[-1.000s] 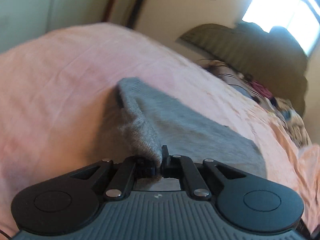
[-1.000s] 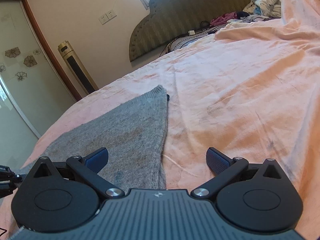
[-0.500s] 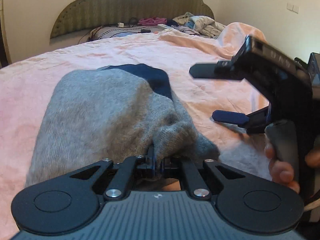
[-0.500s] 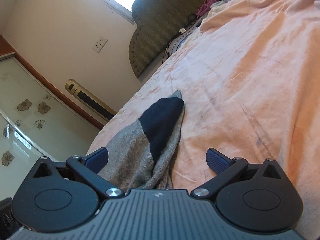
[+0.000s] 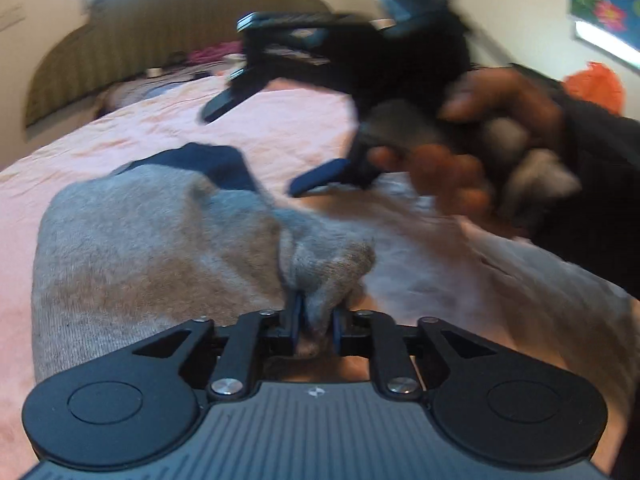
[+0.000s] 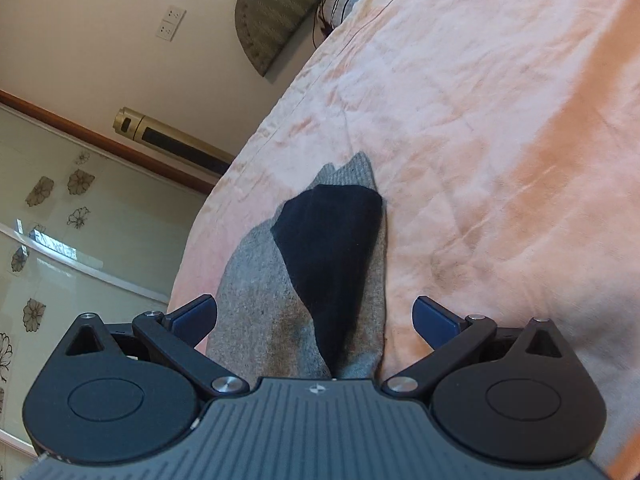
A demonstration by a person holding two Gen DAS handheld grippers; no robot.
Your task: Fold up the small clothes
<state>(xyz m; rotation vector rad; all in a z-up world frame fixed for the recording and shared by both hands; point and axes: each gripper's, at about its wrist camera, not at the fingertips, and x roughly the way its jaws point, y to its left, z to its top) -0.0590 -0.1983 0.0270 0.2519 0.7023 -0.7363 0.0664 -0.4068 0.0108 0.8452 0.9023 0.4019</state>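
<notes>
While the grey sock (image 5: 152, 248) lies doubled over on the pink bedsheet (image 5: 280, 128), with its dark navy toe section (image 5: 208, 166) folded on top toward the headboard (image 5: 132, 36), the left gripper (image 5: 316, 326) sits right at the sock's near bunched end. Its jaws are opening, only a narrow gap so far, and a lump of grey knit is still between them, so it's kinda half let go. Further right in the left wrist view, pretty blurry, the right gripper (image 5: 256, 148) hangs above the sheet in a hand (image 5: 472, 144) with a dark sleeve. In the right wrist view the same gripper is spread wide with nothing in it, the sock running up between its fingers (image 6: 192, 316) without touching them. Over on the left wall there's a gold tower fan (image 6: 172, 140) and two wall sockets (image 6: 170, 24).
</notes>
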